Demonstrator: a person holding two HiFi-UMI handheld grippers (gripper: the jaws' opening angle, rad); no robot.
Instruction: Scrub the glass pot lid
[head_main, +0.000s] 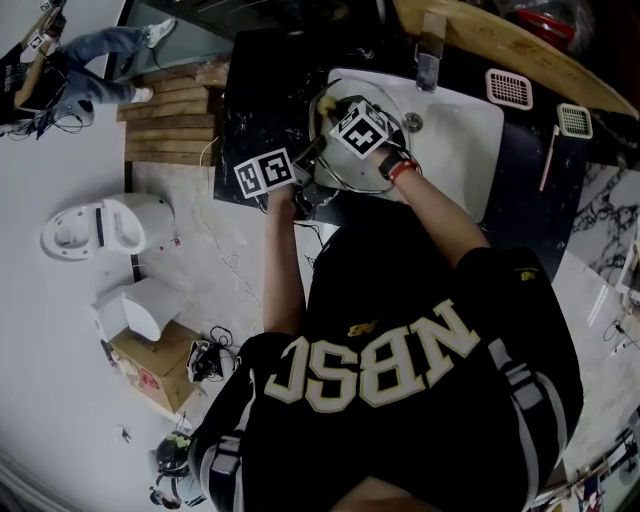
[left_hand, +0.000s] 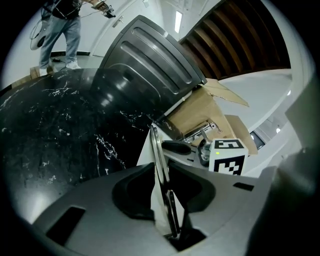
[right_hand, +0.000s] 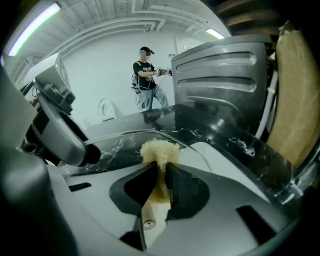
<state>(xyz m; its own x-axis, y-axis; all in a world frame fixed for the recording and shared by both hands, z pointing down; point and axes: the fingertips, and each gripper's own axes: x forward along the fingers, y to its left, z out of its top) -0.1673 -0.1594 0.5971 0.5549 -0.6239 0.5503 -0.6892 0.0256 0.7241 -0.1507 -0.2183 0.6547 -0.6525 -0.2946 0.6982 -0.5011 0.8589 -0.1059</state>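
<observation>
Over the sink's (head_main: 462, 140) left edge, the lid (left_hand: 156, 150) is pinched edge-on by its rim in the left gripper (left_hand: 165, 195). The scrubber (right_hand: 159, 149), clamped in the right gripper (right_hand: 159, 172), is held just before the lid's glass face.

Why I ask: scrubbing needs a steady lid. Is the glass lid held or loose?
Held: the left claw grips the glass lid by its rim.

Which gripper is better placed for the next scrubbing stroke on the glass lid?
Right. The right gripper is shut on the brush, tuft up at the glass lid; the left gripper is clamped on the lid's rim, steadying it.
</observation>
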